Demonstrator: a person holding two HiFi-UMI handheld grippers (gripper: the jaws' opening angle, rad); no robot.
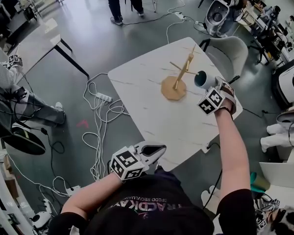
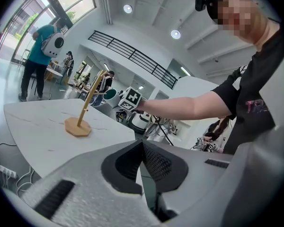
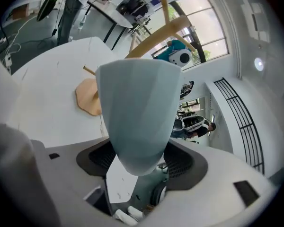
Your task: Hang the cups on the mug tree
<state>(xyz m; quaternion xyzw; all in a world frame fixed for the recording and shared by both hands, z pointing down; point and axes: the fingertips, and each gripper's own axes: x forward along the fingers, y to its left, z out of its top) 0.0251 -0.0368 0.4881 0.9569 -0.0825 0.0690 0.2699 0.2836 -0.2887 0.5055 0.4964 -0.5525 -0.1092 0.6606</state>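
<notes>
Right gripper view: right tool clamped on pale blue cup at mid-body. Likely stiff, slick, breakable; firm body hold suits. Left tool closed, empty.

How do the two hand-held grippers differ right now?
The right gripper is clamped on a pale cup; the left gripper is shut and empty. The right reaches beside the mug tree; the left sits by the near edge of the table. Both carry marker cubes.
</notes>
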